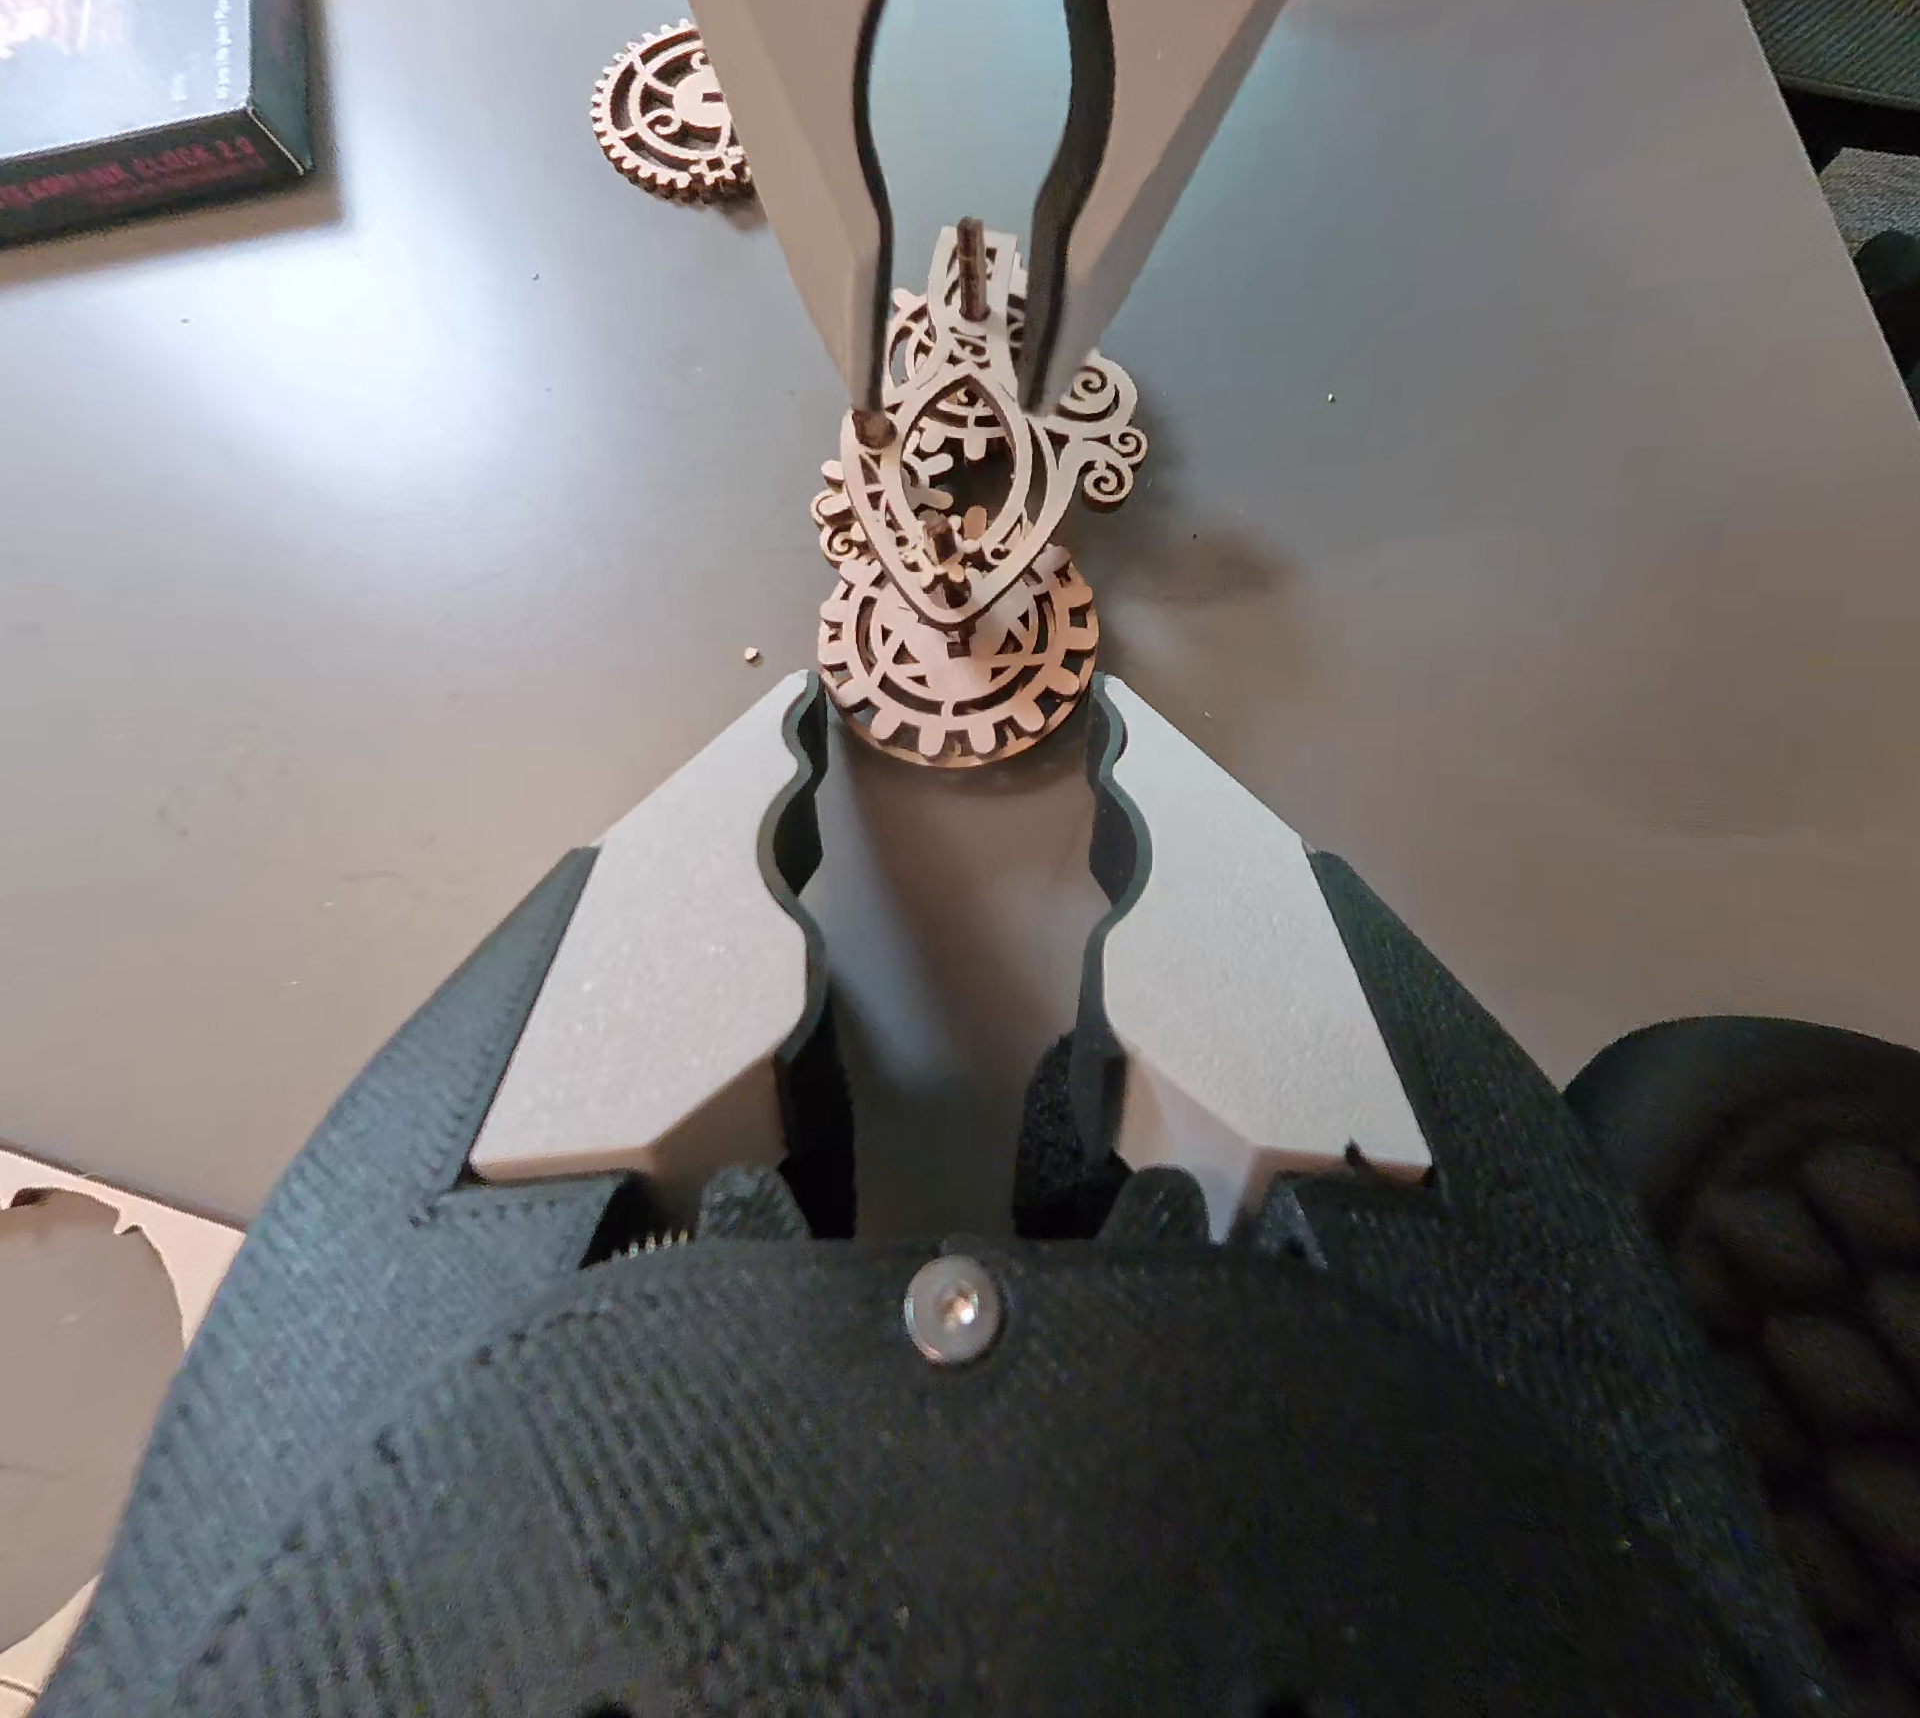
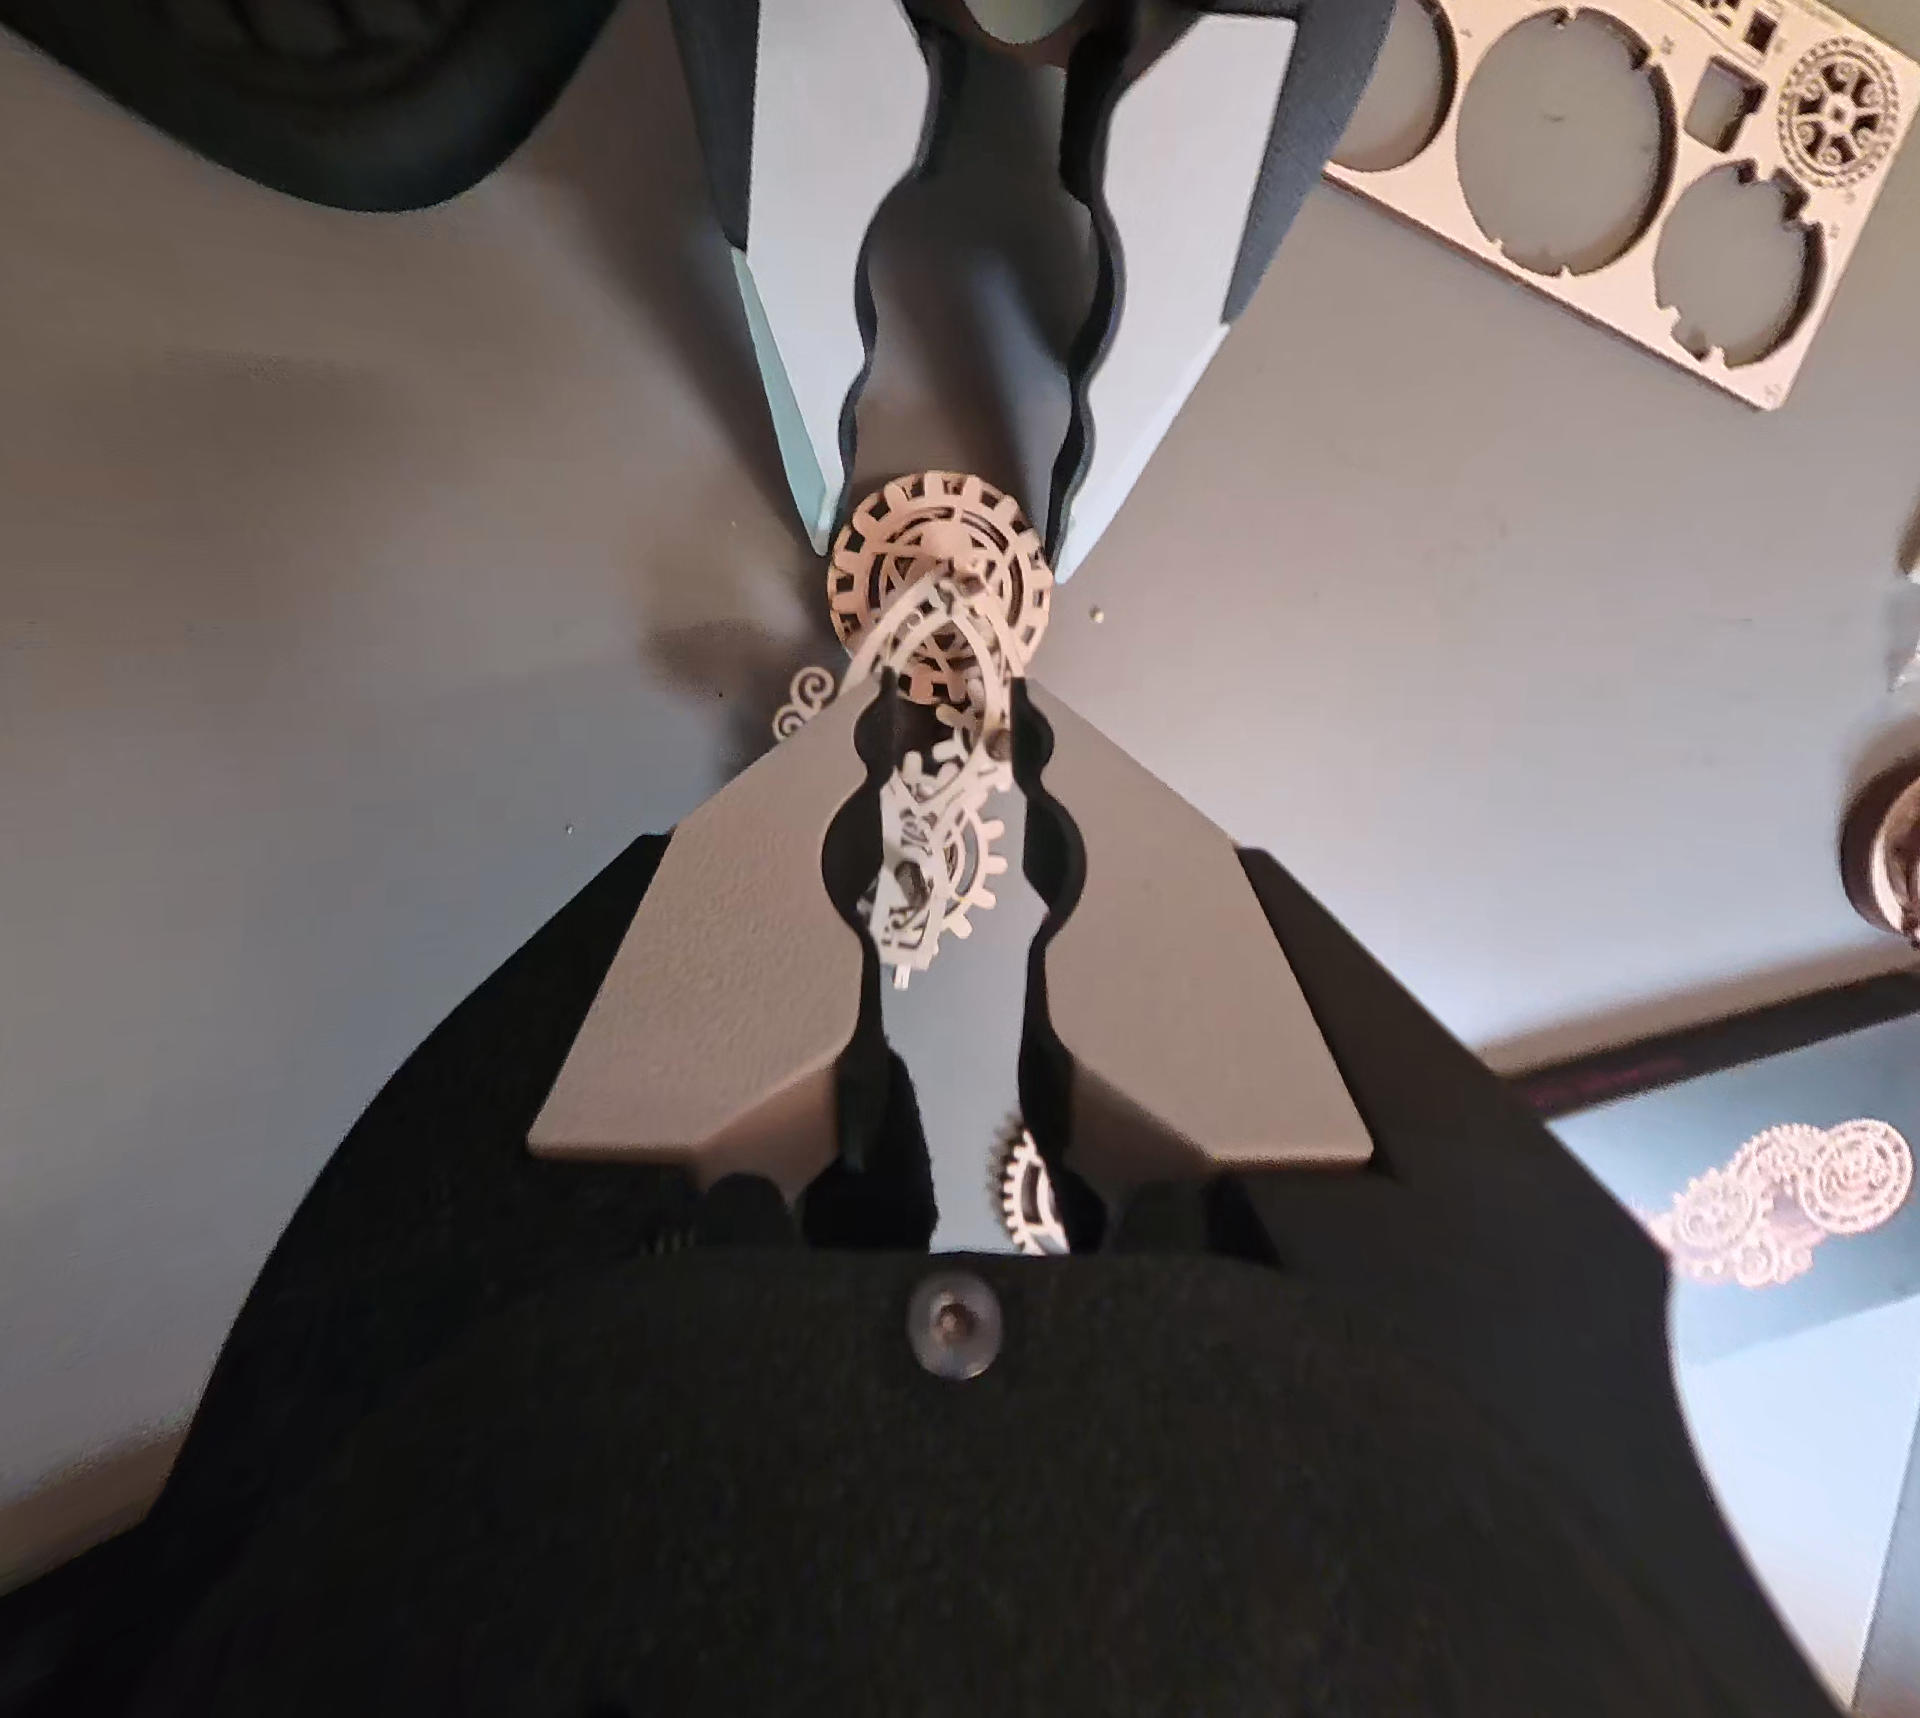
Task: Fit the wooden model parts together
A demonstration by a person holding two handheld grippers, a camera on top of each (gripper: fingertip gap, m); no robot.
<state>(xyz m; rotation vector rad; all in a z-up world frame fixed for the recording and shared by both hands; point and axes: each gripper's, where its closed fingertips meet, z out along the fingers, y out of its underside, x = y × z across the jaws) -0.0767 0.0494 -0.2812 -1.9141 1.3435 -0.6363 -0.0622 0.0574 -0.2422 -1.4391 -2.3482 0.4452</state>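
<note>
The wooden model [image 1: 961,525] sits near the middle of the grey table [image 1: 364,473], a small stack of laser-cut pieces: a round toothed wheel [image 1: 958,681] lying flat at the near end in the left wrist view, an openwork pointed-oval frame [image 1: 956,463] tilted up over it, and dark pegs sticking out of the frame. The left tongs [image 1: 958,702] are spread, their tips sitting either side of the toothed wheel's edge, just beside it (whether the pads actually touch the wood cannot be told). The right tongs [image 2: 951,712] come in from the opposite side and close on the oval frame, one pad on each of its flanks, pinching it; in the right wrist view the frame and a small cogwheel run back between the fingers. A loose wooden gear [image 1: 670,115] lies flat on the table behind the right tongs, well apart from the model. A dark box [image 1: 145,58] rests on the table farther to the left in the left wrist view, and a punched-out plywood sheet [image 2: 1621,110] with round holes lies flat at the top right of the right wrist view
</note>
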